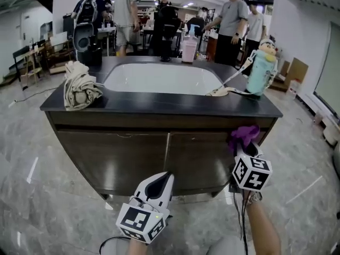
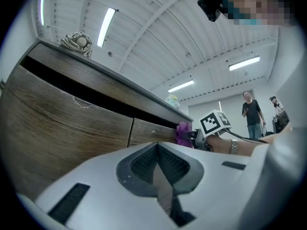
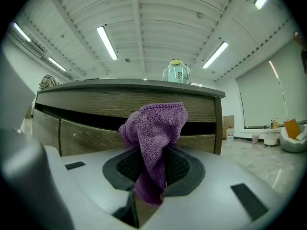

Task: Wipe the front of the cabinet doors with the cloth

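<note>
Two grippers at the cabinet front

One, the right gripper (image 1: 248,147), has its fingers (image 3: 182,169) closed on a purple cloth (image 3: 156,123), which bunches upward out of the grip. The cloth sits before the upper right corner of the right-hand cabinet door (image 1: 199,161), just under the front edge of the tabletop (image 1: 159,104); contact with the wood cannot be told. The left gripper (image 1: 167,177), lower and near the seam between the doors, points at the cabinet, fingers closed and empty. A beige bundle (image 1: 79,89) lies at the tabletop's left edge.
</note>
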`<action>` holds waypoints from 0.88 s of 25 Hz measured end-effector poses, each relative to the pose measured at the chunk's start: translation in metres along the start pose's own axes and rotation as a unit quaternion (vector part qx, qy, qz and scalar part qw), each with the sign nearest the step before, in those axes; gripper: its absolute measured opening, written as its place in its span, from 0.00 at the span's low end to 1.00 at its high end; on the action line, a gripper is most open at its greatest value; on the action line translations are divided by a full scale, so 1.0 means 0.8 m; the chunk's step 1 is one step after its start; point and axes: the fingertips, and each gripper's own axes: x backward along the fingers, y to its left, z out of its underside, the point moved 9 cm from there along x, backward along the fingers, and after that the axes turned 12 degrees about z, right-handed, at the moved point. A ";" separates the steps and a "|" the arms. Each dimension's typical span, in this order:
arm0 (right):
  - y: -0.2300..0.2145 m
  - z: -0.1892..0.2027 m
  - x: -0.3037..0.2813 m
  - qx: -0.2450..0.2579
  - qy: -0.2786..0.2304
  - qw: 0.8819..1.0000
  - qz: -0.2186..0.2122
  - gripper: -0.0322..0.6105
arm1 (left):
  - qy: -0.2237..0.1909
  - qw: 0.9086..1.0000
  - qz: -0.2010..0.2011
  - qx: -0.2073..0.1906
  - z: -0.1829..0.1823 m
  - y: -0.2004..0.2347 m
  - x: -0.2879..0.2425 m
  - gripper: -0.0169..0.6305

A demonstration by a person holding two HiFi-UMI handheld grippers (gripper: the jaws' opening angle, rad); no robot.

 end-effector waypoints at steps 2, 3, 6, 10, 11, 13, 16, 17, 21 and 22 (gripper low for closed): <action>0.000 0.000 -0.001 0.004 0.000 1.000 -0.004 0.21 | 0.005 1.000 0.001 -0.004 0.002 0.001 -0.001 0.03; 0.000 0.001 -0.001 0.005 -0.001 1.000 -0.003 0.21 | 0.008 1.000 0.003 -0.005 0.005 0.001 -0.002 0.03; 0.000 0.002 -0.001 -0.001 -0.003 1.000 0.006 0.21 | 0.019 1.000 0.007 -0.009 0.011 0.000 -0.006 0.03; 0.046 0.000 0.015 0.016 -0.006 1.000 -0.025 0.21 | 0.024 1.000 0.008 -0.012 0.017 -0.002 -0.003 0.03; 0.065 0.000 0.020 0.026 -0.011 0.999 -0.037 0.21 | 0.023 1.000 0.007 -0.012 0.018 -0.002 -0.002 0.03; 0.098 0.001 0.029 0.033 -0.019 0.998 -0.048 0.21 | 0.019 1.000 0.005 -0.008 0.017 0.000 0.001 0.03; 0.126 0.002 0.038 0.016 -0.023 0.998 -0.056 0.21 | 0.016 1.000 0.008 -0.006 0.012 -0.003 0.005 0.03; 0.134 0.002 0.041 0.011 -0.024 0.998 -0.063 0.21 | 0.018 1.000 0.010 -0.010 0.012 -0.005 0.005 0.03; 0.189 0.004 0.055 0.017 -0.020 0.991 -0.130 0.22 | 0.022 1.000 0.001 -0.018 0.013 -0.007 0.008 0.03; 0.208 0.006 0.059 0.023 -0.019 0.989 -0.148 0.22 | 0.019 1.000 -0.011 -0.015 0.012 -0.003 0.012 0.03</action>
